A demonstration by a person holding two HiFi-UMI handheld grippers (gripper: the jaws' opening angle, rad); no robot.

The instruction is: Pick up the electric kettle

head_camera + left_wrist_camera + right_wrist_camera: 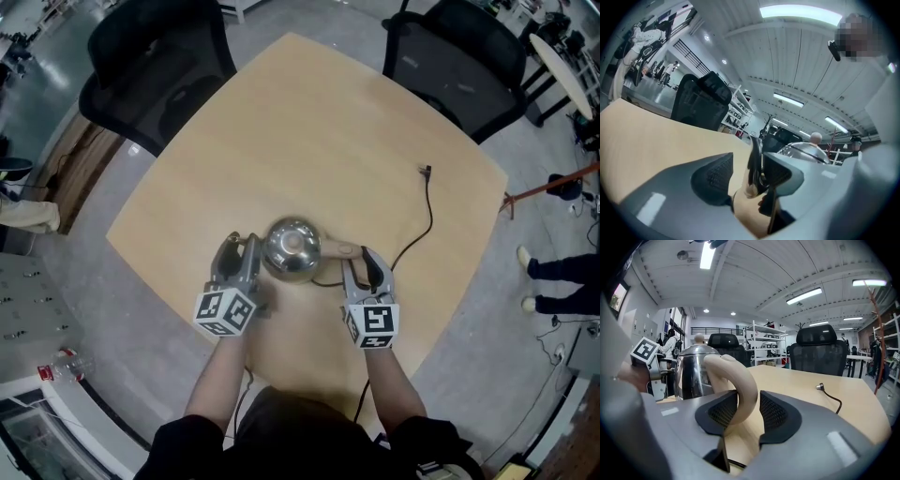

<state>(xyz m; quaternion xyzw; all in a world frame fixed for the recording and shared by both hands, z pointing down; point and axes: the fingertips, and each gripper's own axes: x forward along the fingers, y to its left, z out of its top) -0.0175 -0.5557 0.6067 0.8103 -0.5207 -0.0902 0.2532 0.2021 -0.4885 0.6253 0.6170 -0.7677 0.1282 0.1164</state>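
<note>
– Where's the kettle (pixel 291 248)?
– It stands on the counter (pixel 309 122), towards the person's edge, a steel body with a domed lid and a beige handle (pixel 337 250).

– And the right gripper (pixel 364 262)?
– On the kettle's handle side. In its own view the jaws stand one on each side of the handle (pixel 738 380), close about it, with a sliver of counter showing against one pad; not pressed shut.

– The left gripper (pixel 239 248)?
– Just beside the kettle, opposite the handle. Its jaws are apart. A thin dark upright piece (pixel 755 161) stands by one pad; I can't tell what it is. The lid (pixel 804 149) shows behind that jaw.

– Any writing?
– Only the black-and-white square markers on the left cube (pixel 225 312) and right cube (pixel 372 325). I can't make out any brand on the kettle.

– Anything else?
– A black cable (pixel 427 216) runs from the kettle's handle side, and its plug (pixel 426 171) lies on the counter beyond the kettle. Two black chairs (pixel 159 56) stand past the far edges.
</note>
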